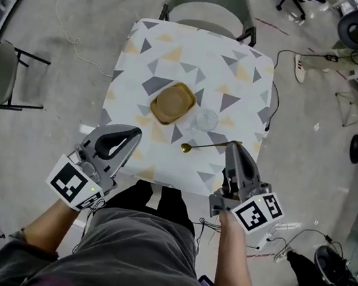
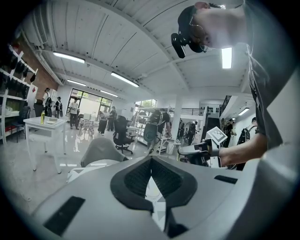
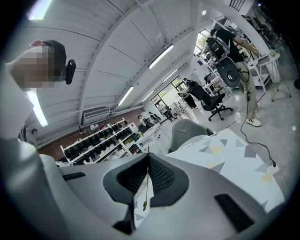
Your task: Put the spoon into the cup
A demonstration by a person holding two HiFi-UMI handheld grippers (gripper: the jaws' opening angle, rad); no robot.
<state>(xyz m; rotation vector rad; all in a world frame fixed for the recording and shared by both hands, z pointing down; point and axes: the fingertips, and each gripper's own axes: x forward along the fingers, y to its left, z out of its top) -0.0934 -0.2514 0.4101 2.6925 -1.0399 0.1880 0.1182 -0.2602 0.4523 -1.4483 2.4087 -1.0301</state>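
Right claw point(image 1: 233, 145) grips spoon point(image 1: 206, 146) over triangle-patterned table point(image 1: 241, 82) on grey concrete floor point(image 1: 84, 18).

Far half of bench point(image 1: 200, 49): bare cloth — free passage.
Over the cup point(image 1: 206, 119): open from above; brown dish point(image 1: 172, 103) just beside, on its left.
Near side: spoon point(image 1: 208, 145) crosses in front of the cup.

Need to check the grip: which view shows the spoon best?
The head view: the whole spoon shows, bowl to handle, its handle end at the right gripper. The right gripper view shows only a thin edge-on line between shut jaws. The left gripper view shows none of it.
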